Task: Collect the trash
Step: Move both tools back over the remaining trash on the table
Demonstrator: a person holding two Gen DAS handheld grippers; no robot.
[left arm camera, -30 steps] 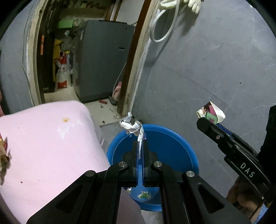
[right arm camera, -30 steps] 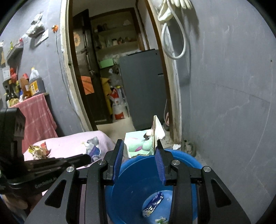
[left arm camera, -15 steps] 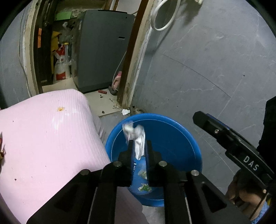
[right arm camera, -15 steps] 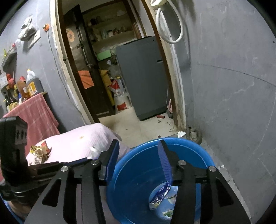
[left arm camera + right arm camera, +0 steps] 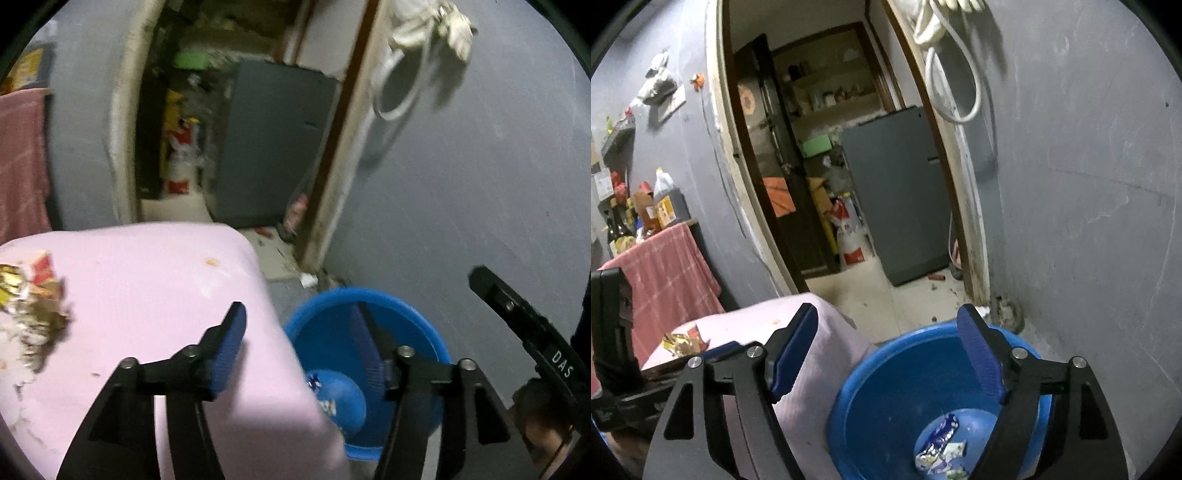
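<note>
**Grey-walled room, blue tub on floor: both grippers empty above it**

Left wrist view: grey walls frame a doorway with a grey fridge point(image 5: 273, 147) beyond. The left gripper point(image 5: 301, 345) has just been opening; its jaws stand apart with nothing between them, over the edge of a pink-covered surface point(image 5: 147, 288) and the blue tub point(image 5: 413, 325) beside it. Crumpled wrappers point(image 5: 29, 306) lie on the pink cover, far left.

Right wrist view: the right gripper point(image 5: 886, 354) has also just been opening and holds nothing. Discarded wrappers point(image 5: 942, 446) lie on the tub's bottom.
</note>
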